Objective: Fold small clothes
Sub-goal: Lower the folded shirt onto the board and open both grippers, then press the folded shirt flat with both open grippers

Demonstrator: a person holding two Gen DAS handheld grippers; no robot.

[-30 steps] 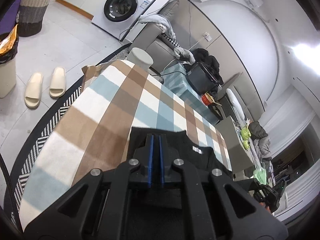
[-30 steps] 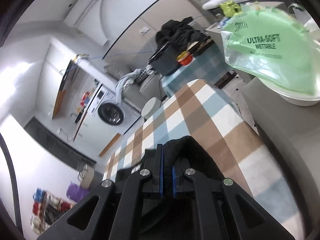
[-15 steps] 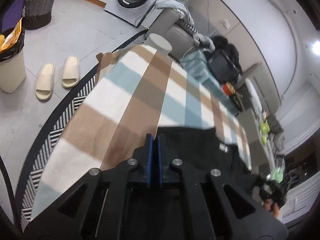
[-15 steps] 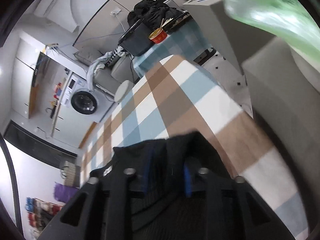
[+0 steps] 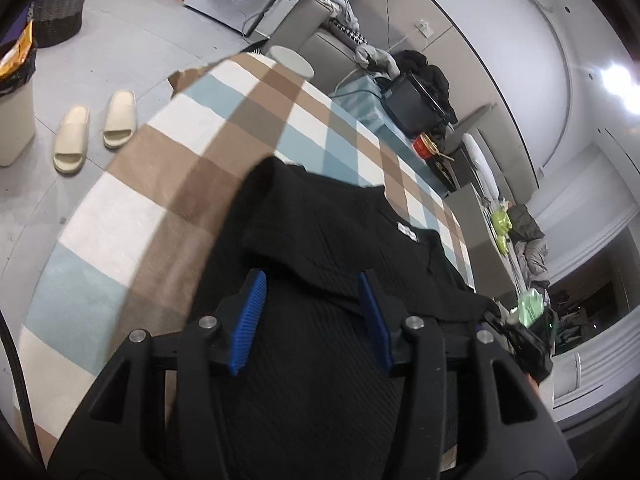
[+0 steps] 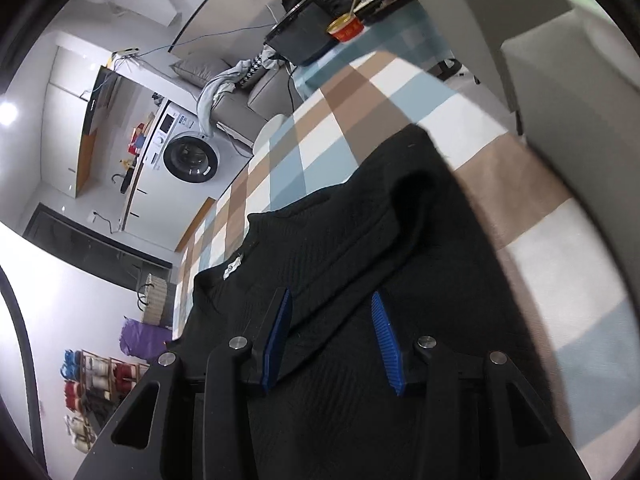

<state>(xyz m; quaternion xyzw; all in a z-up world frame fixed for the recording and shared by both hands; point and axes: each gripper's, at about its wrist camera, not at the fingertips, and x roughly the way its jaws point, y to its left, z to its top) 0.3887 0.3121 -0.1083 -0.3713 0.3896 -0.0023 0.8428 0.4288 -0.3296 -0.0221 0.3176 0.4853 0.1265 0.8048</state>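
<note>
We find the left gripper (image 5: pixel 312 312) and right gripper (image 6: pixel 332 332) low in frame, jaws opening, nothing clamped. Beyond them, the black garment (image 5: pixel 340 240) lies folded over on the checked cloth (image 5: pixel 168 168); further folds likely remain.

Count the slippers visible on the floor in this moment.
2. Both cream slippers lie side by side on the grey floor left of the checked table in the left wrist view: one nearer the bin, the other beside it. The right wrist view shows none.
</note>
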